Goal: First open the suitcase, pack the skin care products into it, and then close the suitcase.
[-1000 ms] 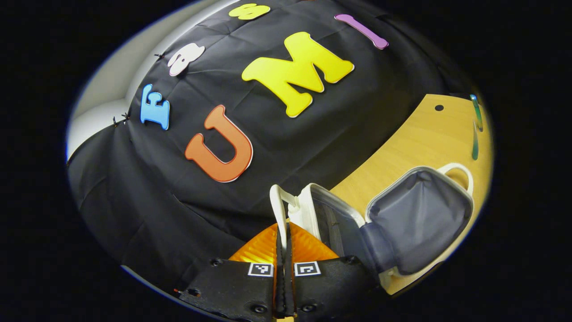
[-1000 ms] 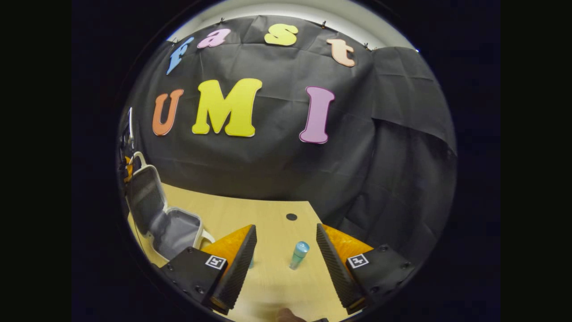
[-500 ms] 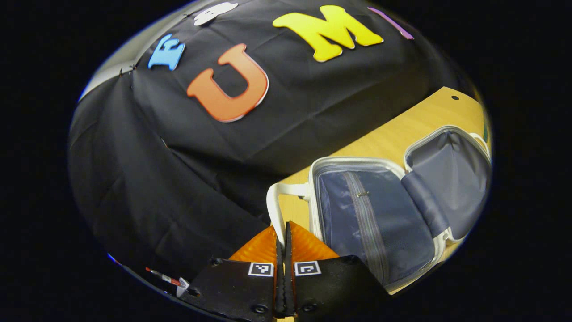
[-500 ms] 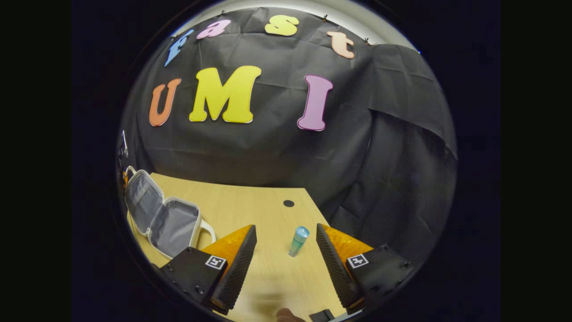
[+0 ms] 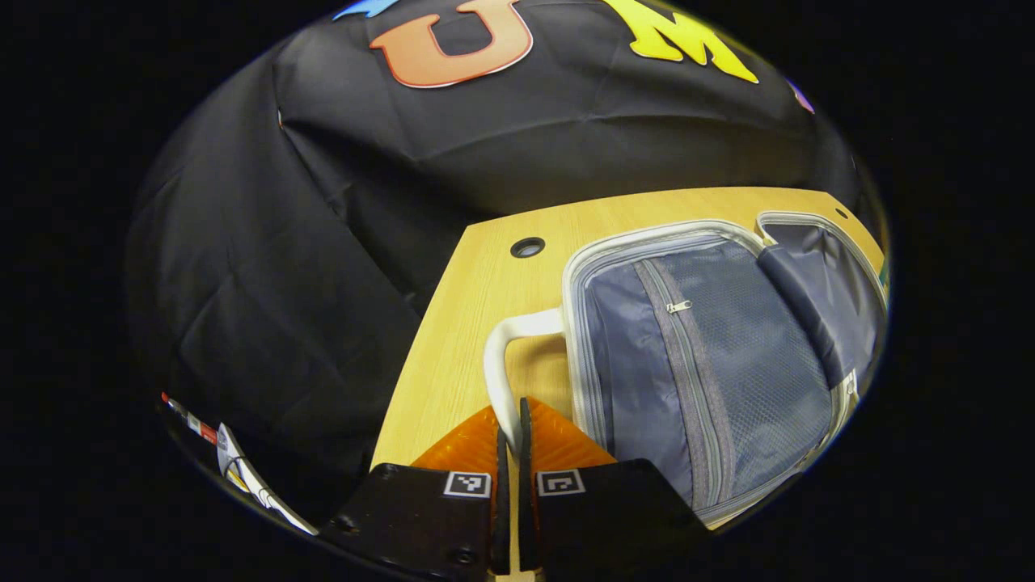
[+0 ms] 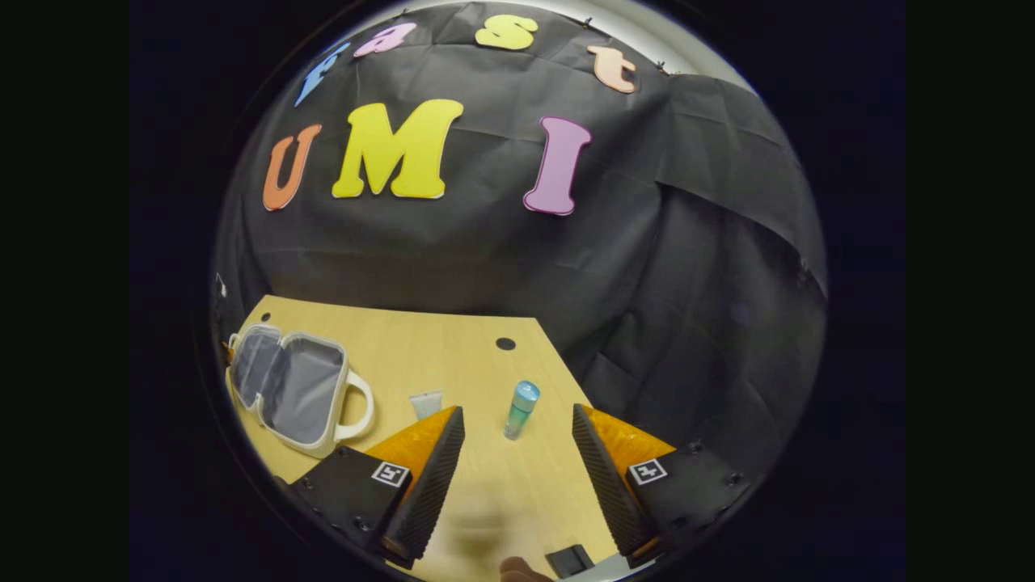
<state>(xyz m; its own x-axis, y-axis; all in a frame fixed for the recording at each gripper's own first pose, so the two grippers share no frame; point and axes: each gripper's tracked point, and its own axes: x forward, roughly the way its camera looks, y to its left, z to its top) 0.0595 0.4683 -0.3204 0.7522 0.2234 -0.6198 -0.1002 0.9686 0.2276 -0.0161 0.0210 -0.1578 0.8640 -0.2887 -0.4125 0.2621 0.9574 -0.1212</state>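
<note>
Left gripper [image 5: 511, 428]: pinched tight on the suitcase's white handle [image 5: 495, 364].
Suitcase [image 5: 711, 364]: lying wide open on the table [image 5: 485, 275].
Right gripper [image 6: 517, 453]: fingers spread, blue bottle [image 6: 520, 409] ahead.

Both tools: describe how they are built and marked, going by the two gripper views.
The left tool has a black body with visible screws, and a small square black-and-white marker at the base of each finger. Its fingers are ribbed wedges narrowing forward. The right tool matches: black bolted blocks, one square marker per side, wedge fingers with finely ridged inner faces. No cables or sleeves can be made out.
</note>
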